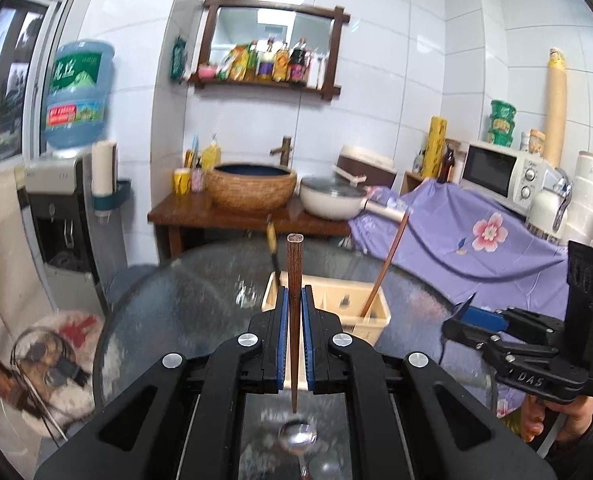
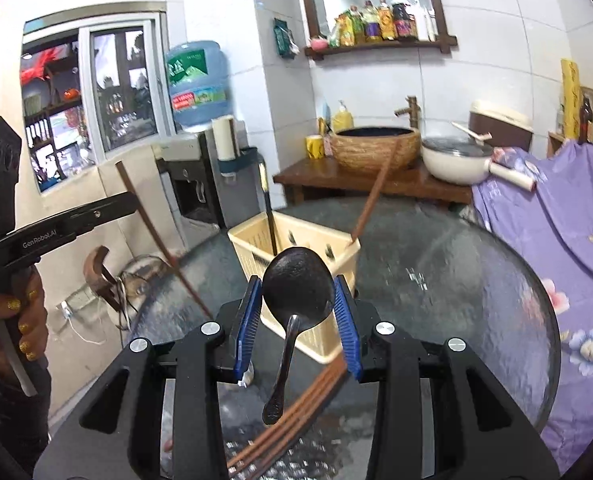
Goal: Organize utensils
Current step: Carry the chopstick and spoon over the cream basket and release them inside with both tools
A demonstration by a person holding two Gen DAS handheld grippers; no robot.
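Observation:
My left gripper (image 1: 294, 308) is shut on a brown wooden chopstick (image 1: 295, 280), held upright above the glass table; it also shows in the right wrist view (image 2: 156, 236). My right gripper (image 2: 298, 300) is shut on a metal spoon (image 2: 296, 284) by its bowl, handle hanging down toward the camera. A cream utensil basket (image 2: 328, 260) stands on the table just past both grippers; it holds a leaning chopstick (image 2: 370, 200) and a dark-handled utensil (image 2: 270, 216). Several chopsticks (image 2: 296, 412) lie on the table under the right gripper. Another spoon (image 1: 297, 438) lies below the left gripper.
The round glass table (image 2: 456, 280) has a purple flowered cloth (image 2: 556, 220) to its right. Behind stand a wooden counter with a woven basin (image 2: 376, 148) and a white pan (image 2: 456, 160), and a water dispenser (image 2: 200, 168) at left.

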